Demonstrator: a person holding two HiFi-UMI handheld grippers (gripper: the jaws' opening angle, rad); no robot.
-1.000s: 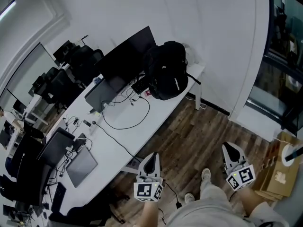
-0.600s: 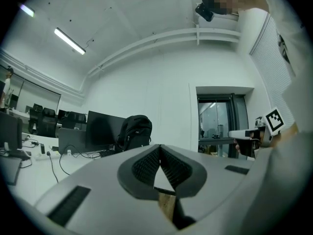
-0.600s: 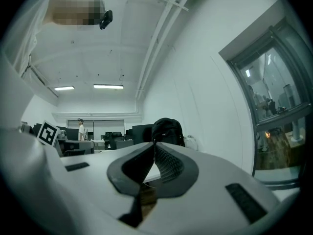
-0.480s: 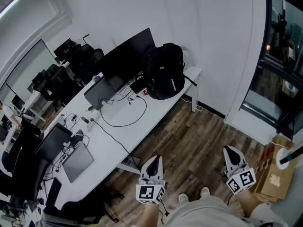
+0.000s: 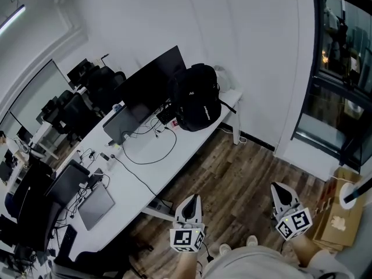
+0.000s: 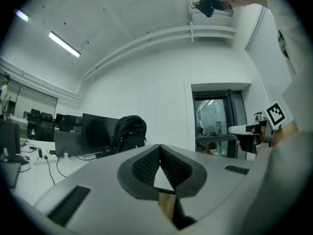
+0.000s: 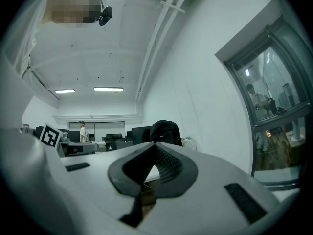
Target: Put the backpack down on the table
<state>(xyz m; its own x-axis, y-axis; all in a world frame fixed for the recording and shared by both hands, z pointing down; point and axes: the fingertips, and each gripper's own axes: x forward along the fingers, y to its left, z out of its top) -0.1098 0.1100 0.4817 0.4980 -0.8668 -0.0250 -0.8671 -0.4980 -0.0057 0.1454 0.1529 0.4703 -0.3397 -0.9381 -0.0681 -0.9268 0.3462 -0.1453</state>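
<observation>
- Head view: the black backpack [image 5: 197, 97] stands upright at the far end of the white tabletop [image 5: 186, 135], just beside the dark monitor [image 5: 152, 80].
- The left gripper [image 5: 191, 199] hangs over the wooden floor [image 5: 244, 170], well apart from the backpack. Its jaws are pressed together and hold nothing.
- The right gripper [image 5: 279, 187] is likewise over the floor, jaws together and empty.

Nothing can be read: the white print [image 5: 207, 110] on the backpack [image 5: 197, 95], toward twelve o'clock, is too small.
</observation>
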